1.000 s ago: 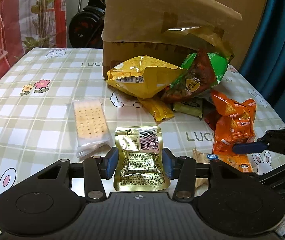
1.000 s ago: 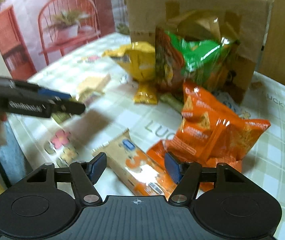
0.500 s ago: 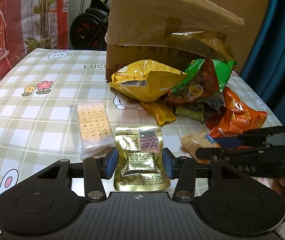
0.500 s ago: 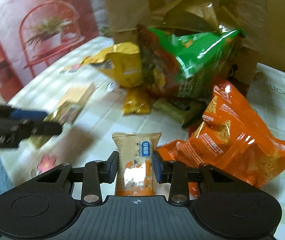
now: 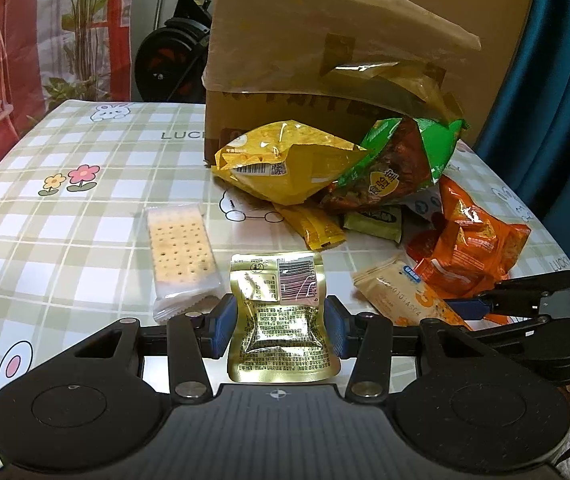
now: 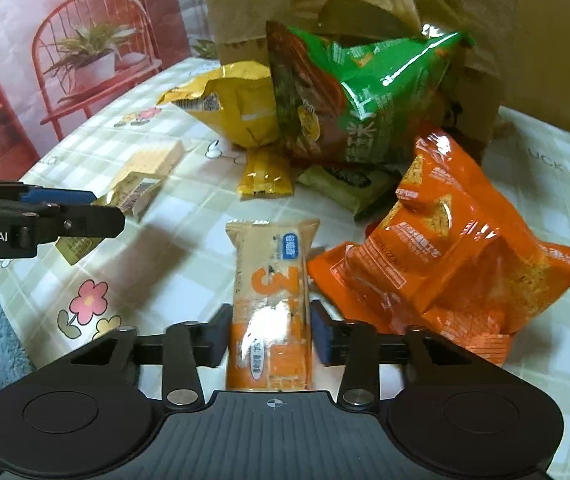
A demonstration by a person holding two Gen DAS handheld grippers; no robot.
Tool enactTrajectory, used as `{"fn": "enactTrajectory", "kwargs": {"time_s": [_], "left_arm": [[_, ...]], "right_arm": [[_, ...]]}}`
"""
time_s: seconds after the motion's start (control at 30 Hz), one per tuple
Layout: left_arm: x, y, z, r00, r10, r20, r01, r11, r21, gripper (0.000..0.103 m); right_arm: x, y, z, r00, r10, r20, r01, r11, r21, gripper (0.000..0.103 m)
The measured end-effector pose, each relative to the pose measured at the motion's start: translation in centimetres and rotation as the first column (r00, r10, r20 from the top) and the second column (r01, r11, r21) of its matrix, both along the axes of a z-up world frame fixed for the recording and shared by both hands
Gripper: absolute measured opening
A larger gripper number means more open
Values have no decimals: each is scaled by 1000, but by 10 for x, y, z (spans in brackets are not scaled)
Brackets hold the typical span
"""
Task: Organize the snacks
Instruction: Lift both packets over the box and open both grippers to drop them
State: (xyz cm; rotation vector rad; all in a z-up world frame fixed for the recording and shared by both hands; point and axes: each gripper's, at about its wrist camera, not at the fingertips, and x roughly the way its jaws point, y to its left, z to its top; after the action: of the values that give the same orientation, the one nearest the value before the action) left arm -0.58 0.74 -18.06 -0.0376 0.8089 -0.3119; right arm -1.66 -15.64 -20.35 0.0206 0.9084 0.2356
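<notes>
Two packets are pinched, one per gripper. The left gripper (image 5: 281, 330) has its fingers pressed on the sides of a gold foil pouch (image 5: 281, 320), long axis running away from the camera, barcode end forward, just above the checked bench (image 5: 65, 216). The right gripper (image 6: 271, 338) clamps an orange-and-cream biscuit bar (image 6: 271, 300), also pointing lengthwise ahead. Only the left view shows the cracker pack (image 5: 181, 256) plainly, beside the pouch; the right view shows the orange chip bag (image 6: 461, 256) close up.
</notes>
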Motion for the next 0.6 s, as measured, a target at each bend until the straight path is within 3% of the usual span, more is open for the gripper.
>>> {"fn": "enactTrajectory", "kwargs": {"time_s": [0.17,0.37,0.6], "left_arm": [[2,7,8,999,15,31,-14,1000,-11,49],[9,12,40,992,25,127,-22,999,-24,49],[34,11,99,957,18,289,-5,999,-47,50]], "right_arm": [[-1,0,18,996,-3,84,1,1000,26,33],[0,-7,62,974,-13,228,-6,997,83,33],[23,-35,135,901,-67,428,13,992,127,33]]}}
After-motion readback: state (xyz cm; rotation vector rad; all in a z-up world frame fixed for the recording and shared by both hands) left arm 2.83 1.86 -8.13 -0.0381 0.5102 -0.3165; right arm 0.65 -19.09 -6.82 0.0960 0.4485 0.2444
